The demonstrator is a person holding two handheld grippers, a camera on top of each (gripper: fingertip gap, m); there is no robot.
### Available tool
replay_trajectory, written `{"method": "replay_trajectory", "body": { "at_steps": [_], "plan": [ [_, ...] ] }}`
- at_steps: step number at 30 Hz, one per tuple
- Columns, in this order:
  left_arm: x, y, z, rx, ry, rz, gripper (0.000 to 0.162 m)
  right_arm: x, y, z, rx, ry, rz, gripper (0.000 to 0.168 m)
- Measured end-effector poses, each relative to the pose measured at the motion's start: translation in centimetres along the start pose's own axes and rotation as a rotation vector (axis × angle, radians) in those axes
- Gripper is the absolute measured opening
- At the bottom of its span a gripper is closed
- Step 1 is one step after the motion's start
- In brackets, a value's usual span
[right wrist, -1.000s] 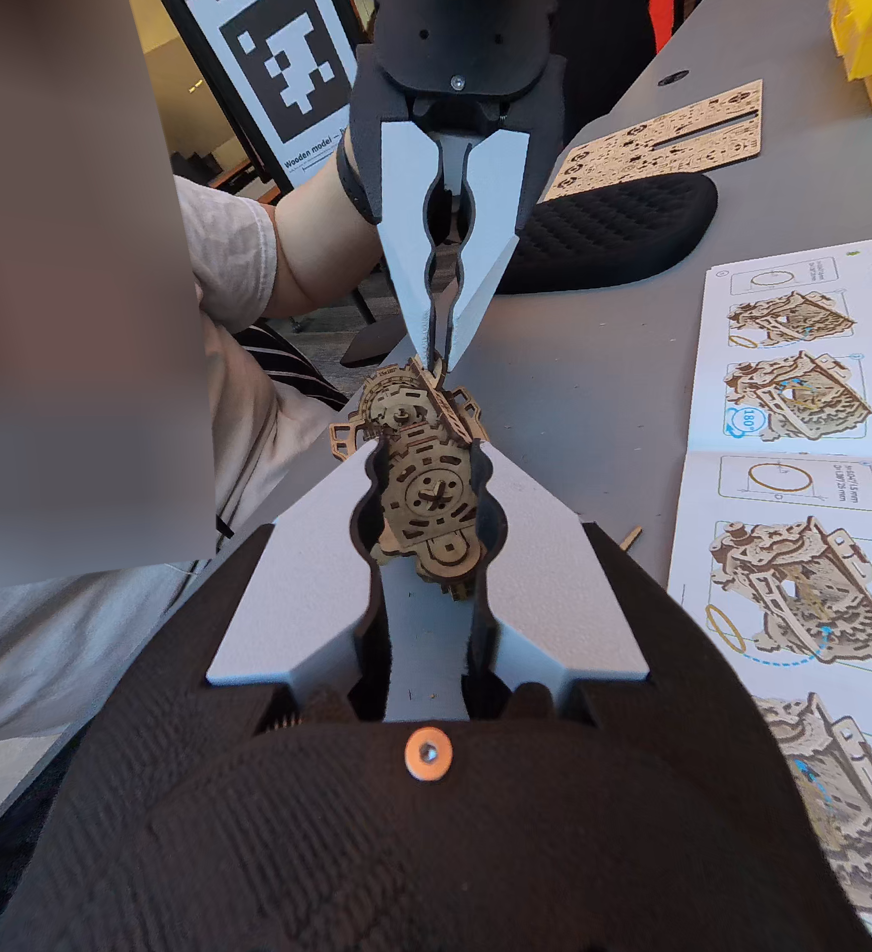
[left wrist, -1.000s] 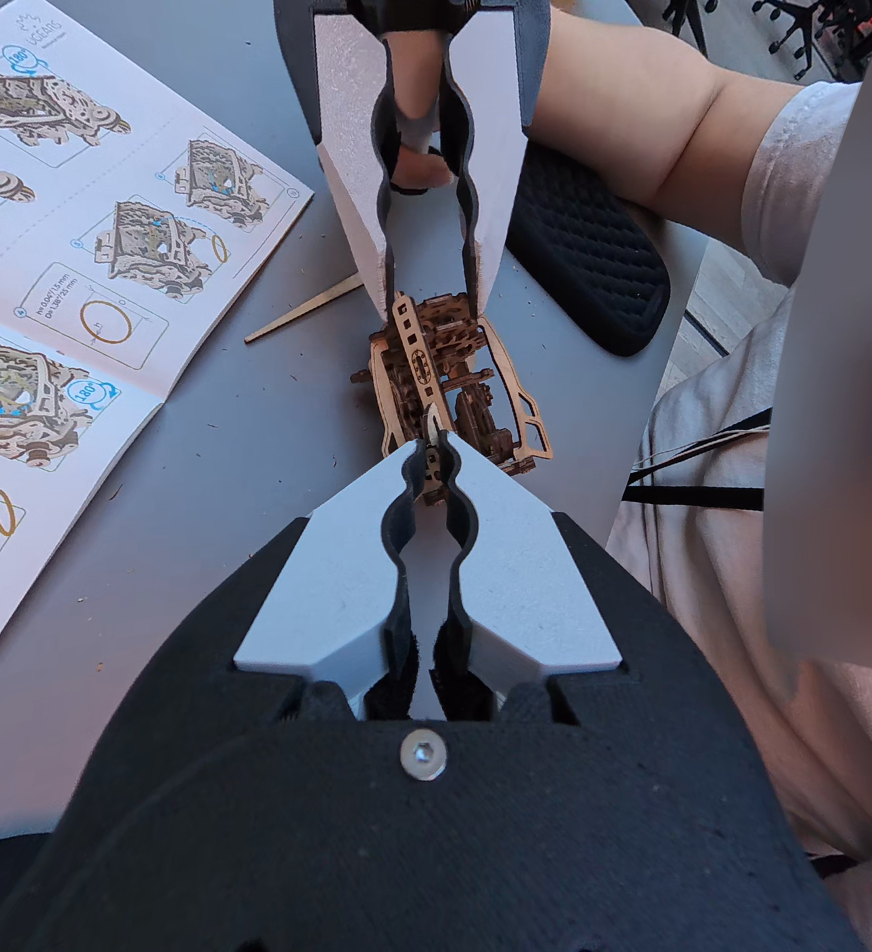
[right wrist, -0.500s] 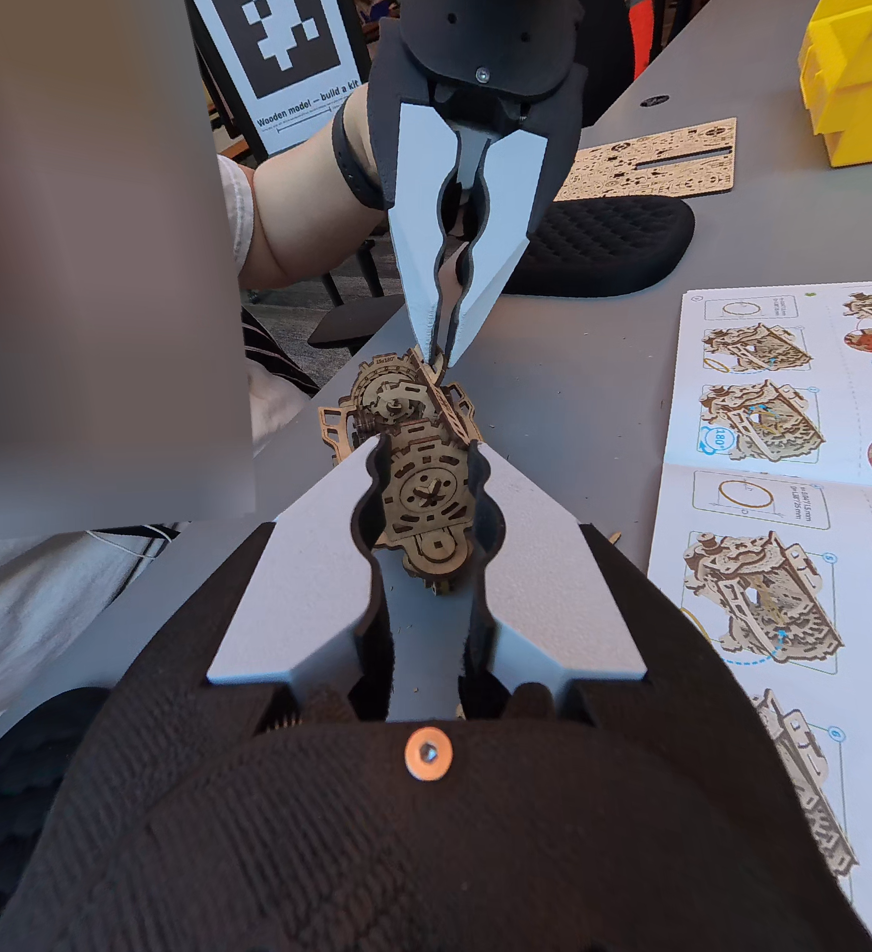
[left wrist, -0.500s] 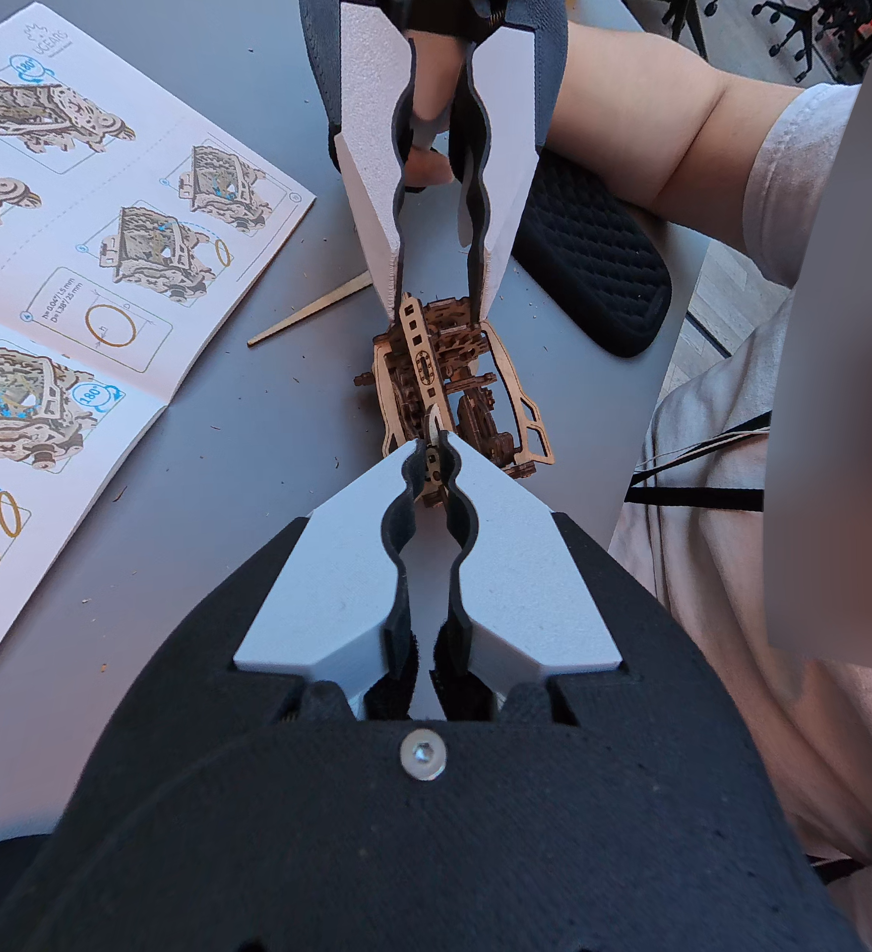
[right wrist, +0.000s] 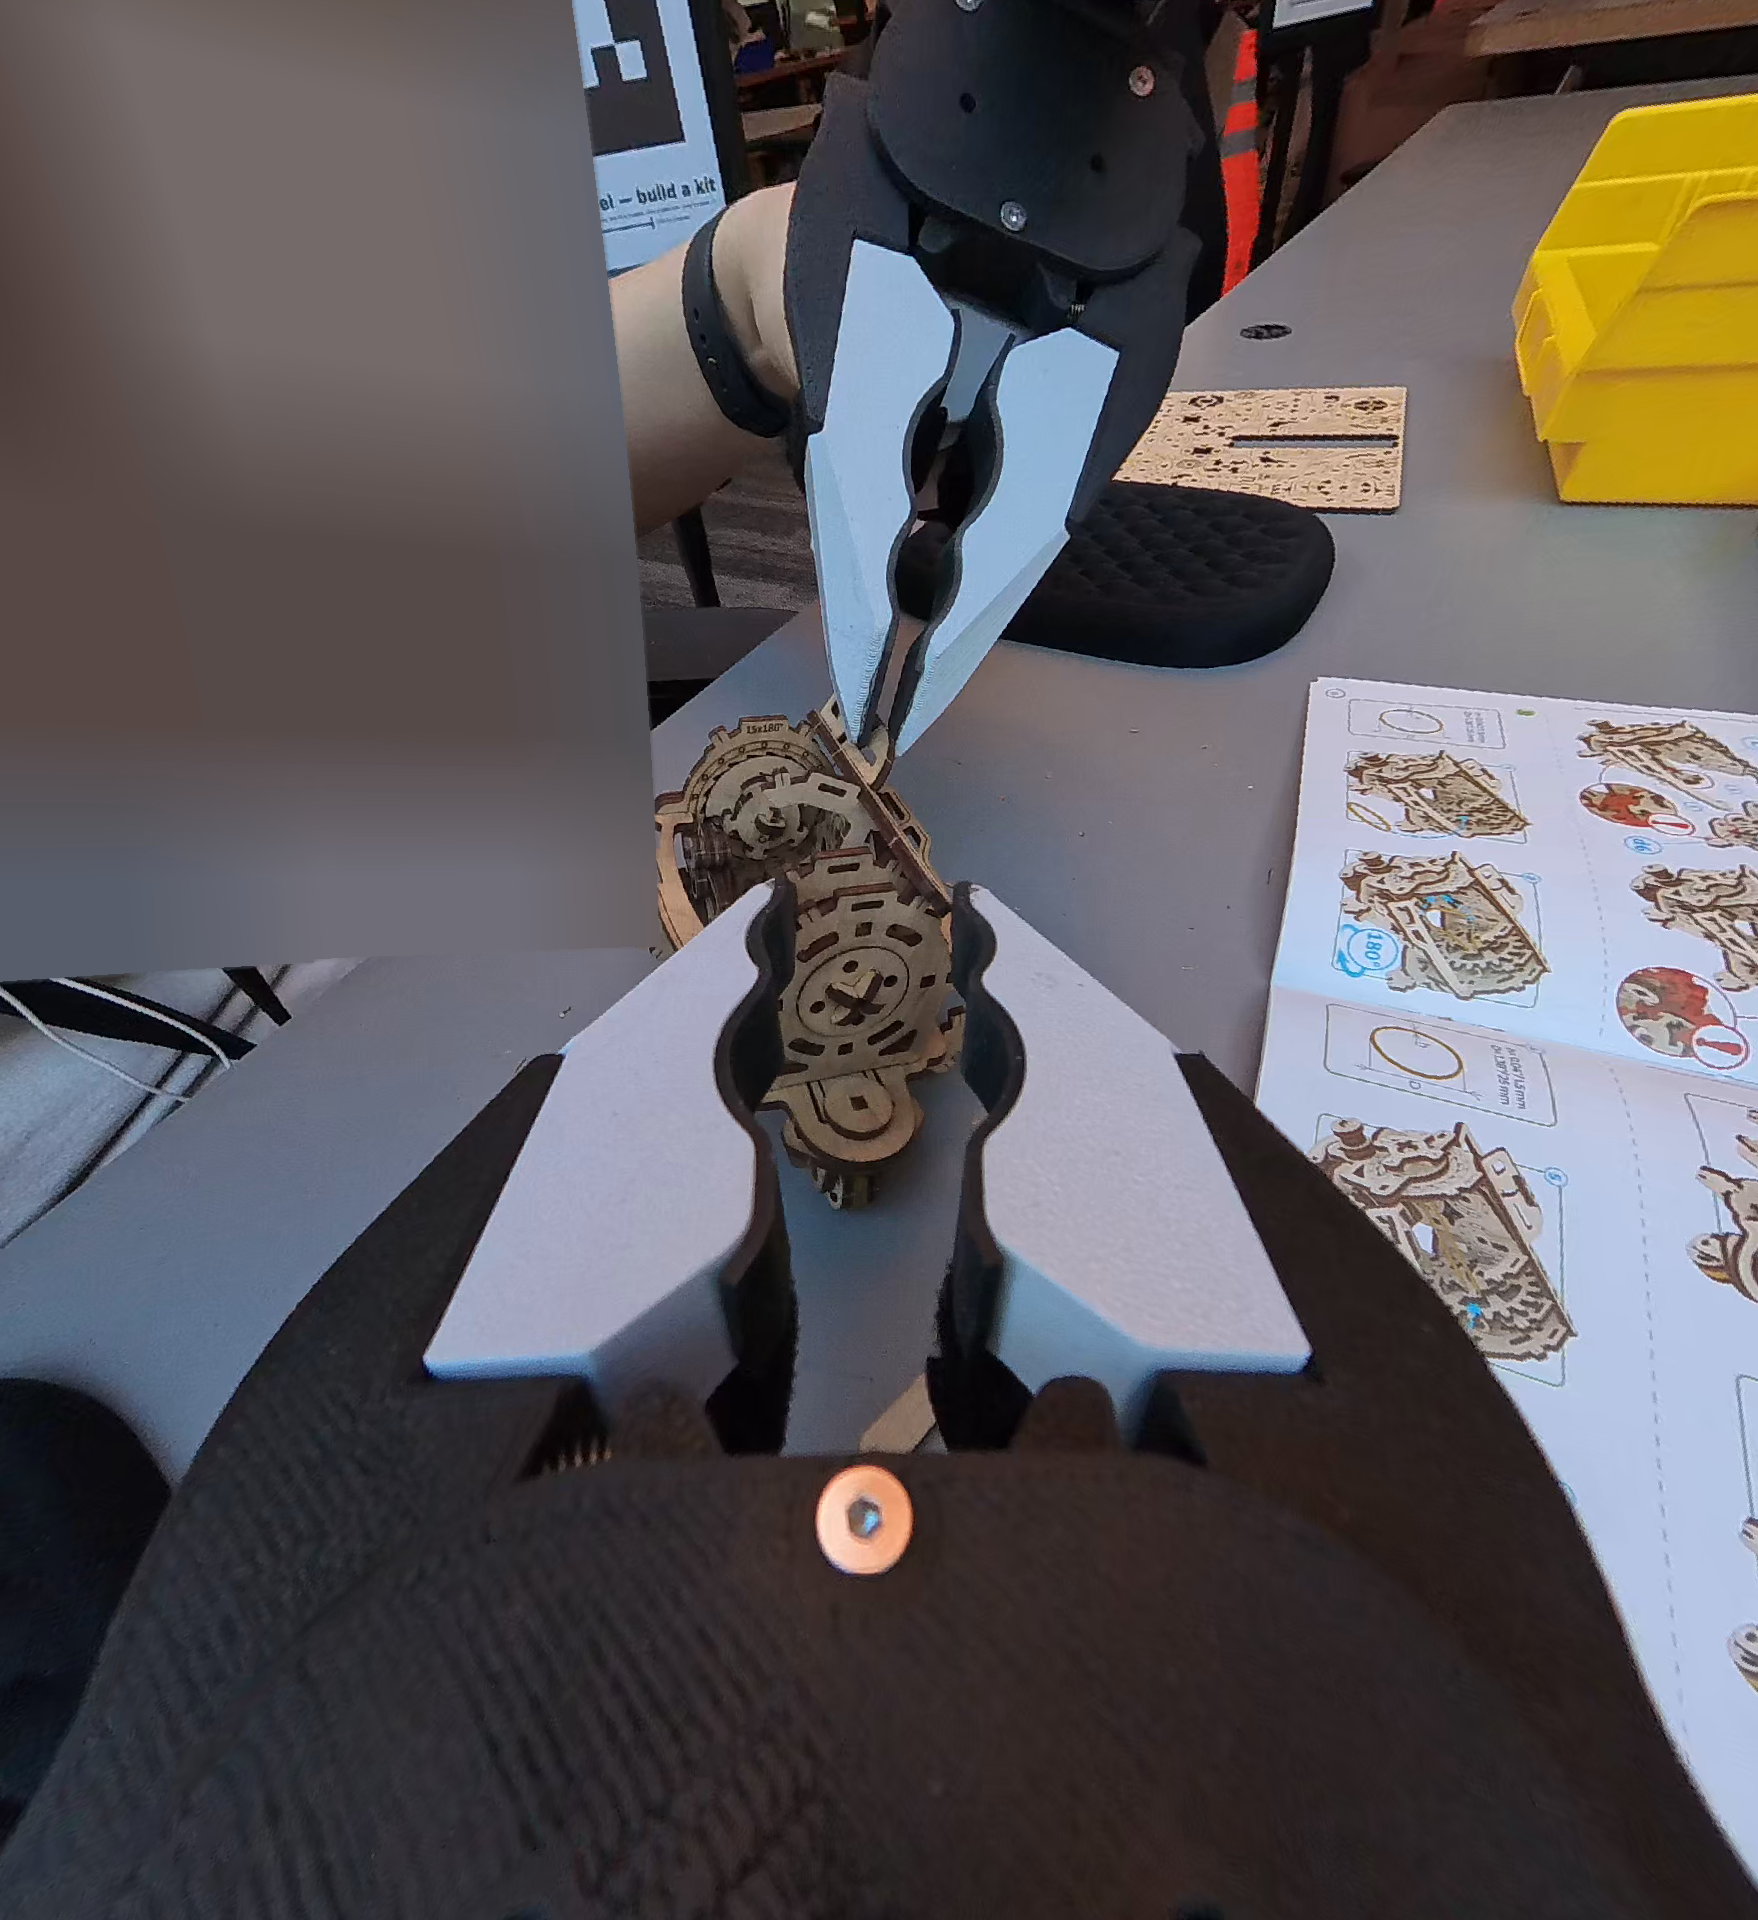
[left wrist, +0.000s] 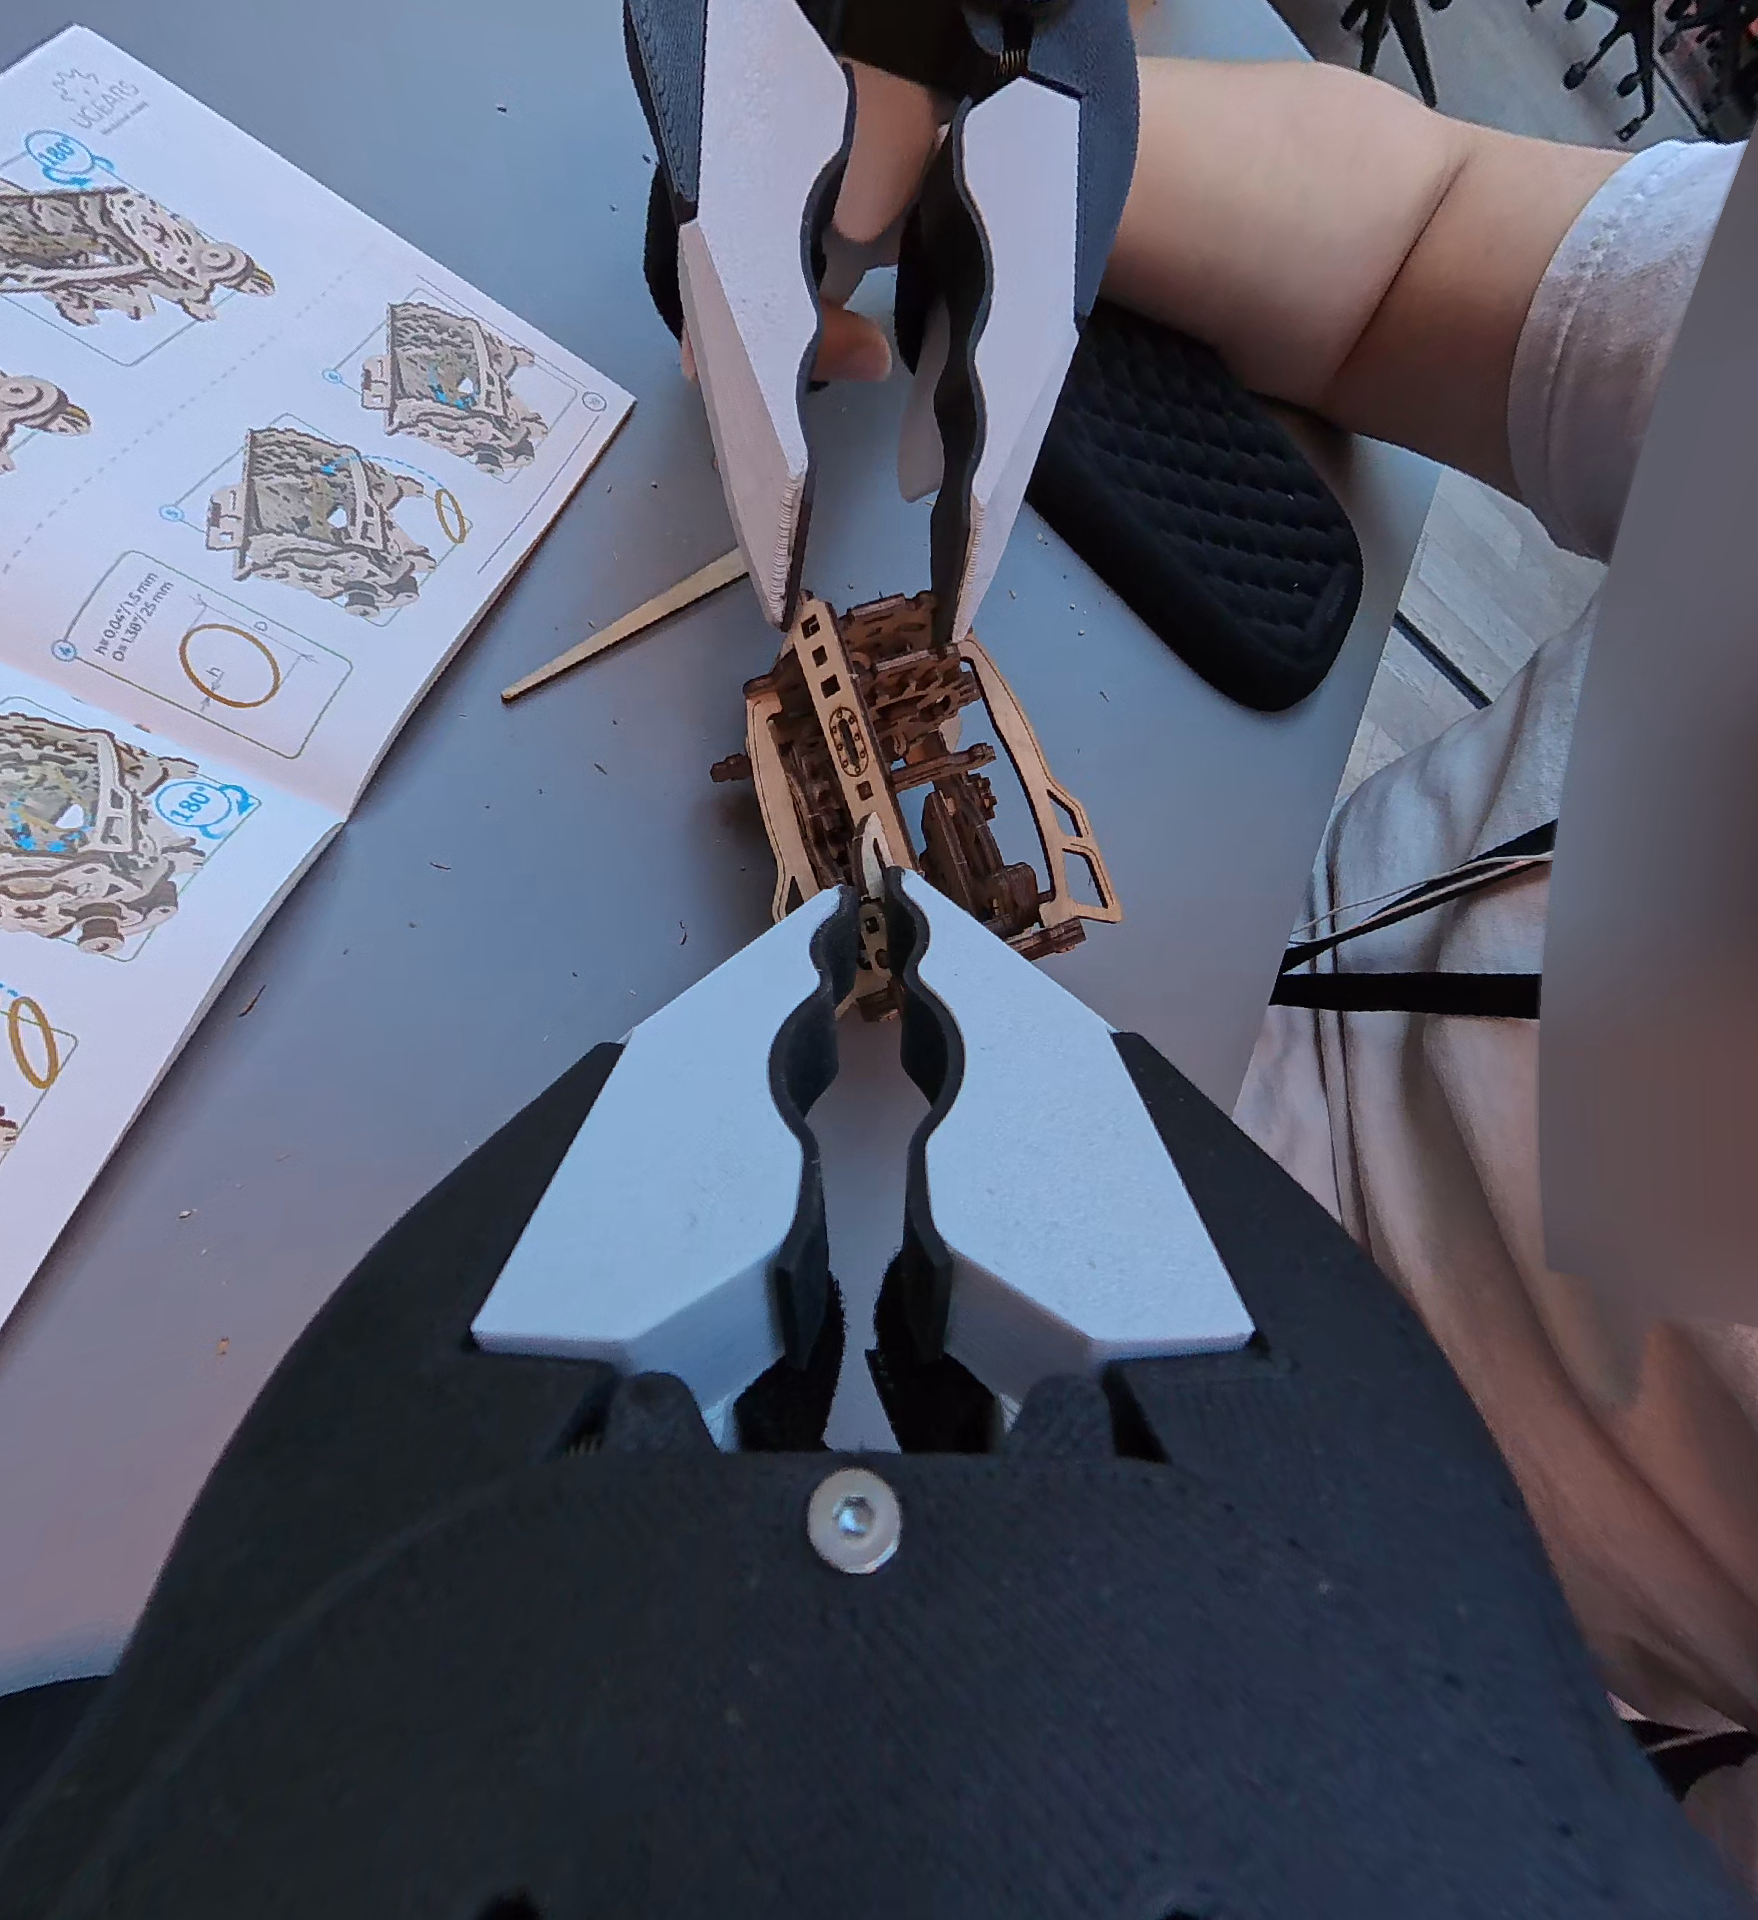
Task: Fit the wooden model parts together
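On the grey table (left wrist: 501,935), going from the left in the left wrist view, you've got the open booklet (left wrist: 127,582) with its build pictures, then a thin wooden stick (left wrist: 626,634) lying just right of its edge. Middle of it all is the model (left wrist: 906,769), a half-built wooden gear thing, near the table's front edge. The left gripper (left wrist: 870,914) comes at it from the near end, jaws squeezed together on a thin wooden piece at that end of the model. The right gripper (left wrist: 864,613) comes from the far end with its jaws a bit apart, tips straddling the model's far end and gripping its sides, looks like. Right of that is a black textured pad (left wrist: 1197,509), with the person's forearm (left wrist: 1301,239) above it. From the right wrist view you also get a wooden parts sheet (right wrist: 1270,447) behind the pad and yellow bins (right wrist: 1685,301) far right.
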State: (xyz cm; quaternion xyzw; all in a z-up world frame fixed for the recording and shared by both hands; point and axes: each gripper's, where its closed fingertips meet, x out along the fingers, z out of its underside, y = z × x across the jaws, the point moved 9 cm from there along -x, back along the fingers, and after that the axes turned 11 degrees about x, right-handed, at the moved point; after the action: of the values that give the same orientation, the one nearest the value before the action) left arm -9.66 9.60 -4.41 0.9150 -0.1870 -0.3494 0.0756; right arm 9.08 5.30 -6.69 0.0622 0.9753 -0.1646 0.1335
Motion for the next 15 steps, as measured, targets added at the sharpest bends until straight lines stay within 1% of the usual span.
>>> {"method": "replay_trajectory", "body": {
  "at_steps": [8, 15],
  "plan": [
    [-0.02, -0.11, 0.04, 0.006, 0.005, -0.005, 0.003, -0.04, 0.16, -0.10, 0.020, -0.017, 0.009, 0.028],
    [-0.02, 0.02, 0.09, 0.013, 0.010, -0.005, 0.003, -0.03, -0.10, -0.09, -0.022, -0.018, 0.020, 0.028]
  ]
}}
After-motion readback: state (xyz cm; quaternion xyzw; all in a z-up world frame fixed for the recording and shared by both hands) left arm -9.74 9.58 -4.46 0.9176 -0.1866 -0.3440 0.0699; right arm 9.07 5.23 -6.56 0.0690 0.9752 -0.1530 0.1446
